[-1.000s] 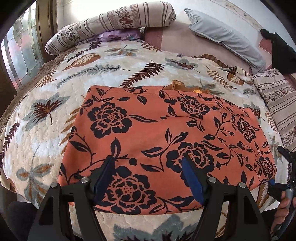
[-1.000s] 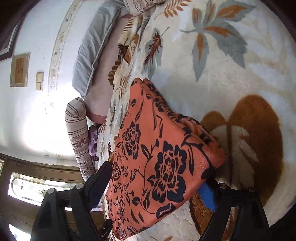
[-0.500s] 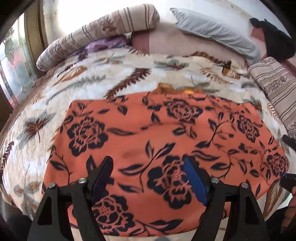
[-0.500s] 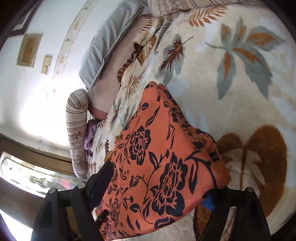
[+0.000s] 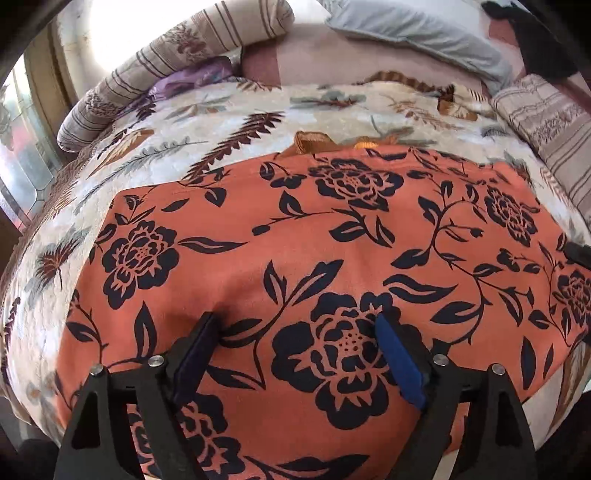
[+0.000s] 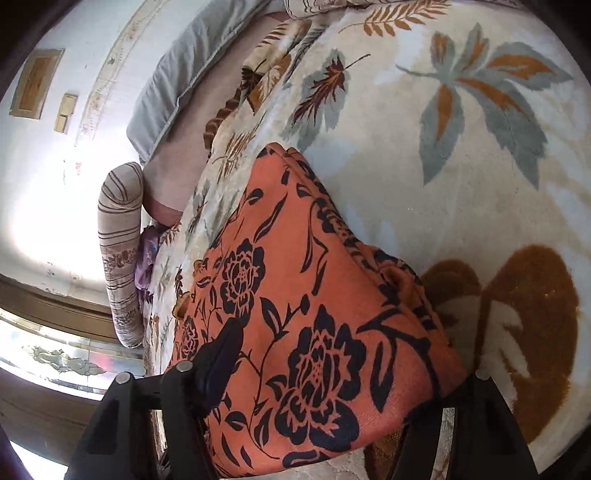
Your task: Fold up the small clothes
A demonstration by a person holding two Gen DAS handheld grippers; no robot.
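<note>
An orange garment with black flowers [image 5: 332, 236] lies flat on the bed, a tan piece [image 5: 314, 142] peeking from under its far edge. My left gripper [image 5: 295, 325] hovers low over the garment's near part. Its jaws are opening and both fingertips rest close on the cloth without pinching it. My right gripper [image 6: 340, 362] straddles the garment's [image 6: 295, 295] near right corner. Its jaws are closing: the left finger [image 6: 225, 347] lies on top of the cloth, and the right finger is hidden under the lifted edge. The right gripper's tip [image 5: 578, 253] shows at the garment's right side.
The bed carries a cream quilt with leaf prints [image 5: 221, 122]. Striped bolsters [image 5: 177, 62] and a grey pillow [image 5: 417, 33] line the far side, with a purple cloth [image 5: 188, 77] beside them. A dark item [image 5: 535, 37] sits far right. A window [image 6: 55, 354] borders the left.
My left gripper moved forward and lower over the garment, and its jaws widened. The right gripper's jaws narrowed around the corner, its blue pad slipping out of sight under the cloth.
</note>
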